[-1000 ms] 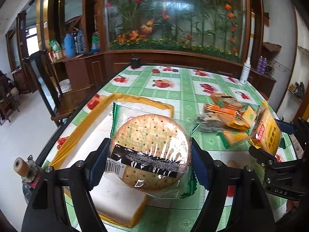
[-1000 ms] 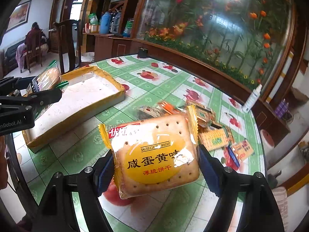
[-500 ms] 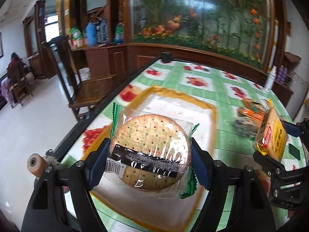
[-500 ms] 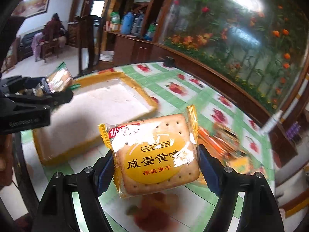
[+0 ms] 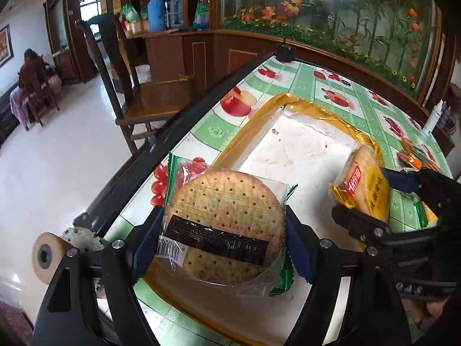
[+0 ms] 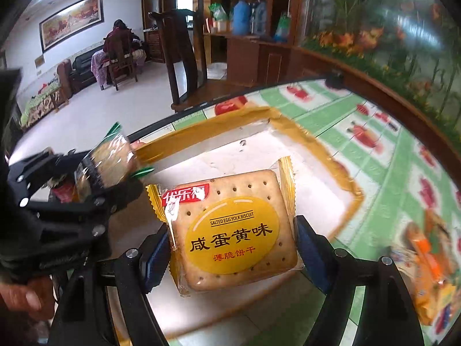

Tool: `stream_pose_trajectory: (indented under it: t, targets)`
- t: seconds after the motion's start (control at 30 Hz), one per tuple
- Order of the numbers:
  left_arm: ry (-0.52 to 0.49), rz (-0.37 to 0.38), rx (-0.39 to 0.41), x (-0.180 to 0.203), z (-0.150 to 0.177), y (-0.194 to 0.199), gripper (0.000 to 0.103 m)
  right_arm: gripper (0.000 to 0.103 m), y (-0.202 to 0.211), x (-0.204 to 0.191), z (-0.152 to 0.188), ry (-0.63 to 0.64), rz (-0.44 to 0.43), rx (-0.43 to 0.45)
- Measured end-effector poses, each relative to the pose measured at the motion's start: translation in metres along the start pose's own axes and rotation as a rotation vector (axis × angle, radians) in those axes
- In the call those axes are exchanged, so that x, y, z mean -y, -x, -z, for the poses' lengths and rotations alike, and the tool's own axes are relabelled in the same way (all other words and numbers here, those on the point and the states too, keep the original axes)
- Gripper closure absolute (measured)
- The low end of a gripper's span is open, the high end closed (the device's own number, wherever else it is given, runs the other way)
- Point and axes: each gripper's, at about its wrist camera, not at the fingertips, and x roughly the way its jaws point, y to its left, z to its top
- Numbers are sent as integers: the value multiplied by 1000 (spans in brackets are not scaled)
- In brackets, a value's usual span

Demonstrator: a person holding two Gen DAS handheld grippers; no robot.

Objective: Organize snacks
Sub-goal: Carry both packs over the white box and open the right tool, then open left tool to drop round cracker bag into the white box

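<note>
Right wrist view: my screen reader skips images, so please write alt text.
The right gripper holds a square yellow biscuit pack above a gold-rimmed white tray on a green fruit-print table. At left, the left gripper holds a round cracker pack.

Wrapped biscuit packs (image 5: 223, 225) over tray (image 5: 302, 106)

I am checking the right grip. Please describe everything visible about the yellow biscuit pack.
The yellow biscuit pack is a square cracker in clear plastic film with yellow crimped ends. A yellow oval reads "SALTED EGG YOLK BISCUIT" above Chinese characters; a red logo sits at its upper left. It looks sealed and unbroken. The right gripper clamps its two side edges with blue pads, holding it in the air over the tray.
</note>
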Motion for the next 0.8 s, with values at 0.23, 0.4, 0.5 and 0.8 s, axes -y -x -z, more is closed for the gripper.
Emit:
stream_pose_trajectory:
  t: [0.23, 0.4, 0.5, 0.8]
  targets:
    - [1, -20, -18, 2, -2, -1, 21, 18, -21, 14, 0, -58, -39, -42]
    - [11, -21, -30, 4, -2, 1, 20, 7, -9, 27, 6, -107, -74, -2]
    - [37, 14, -29, 2, -2, 6, 20, 3, 5, 35, 7, -132, -81, 38]
    - [149, 161, -71, -8, -7, 11, 20, 2, 69, 70, 35, -256, -98, 156]
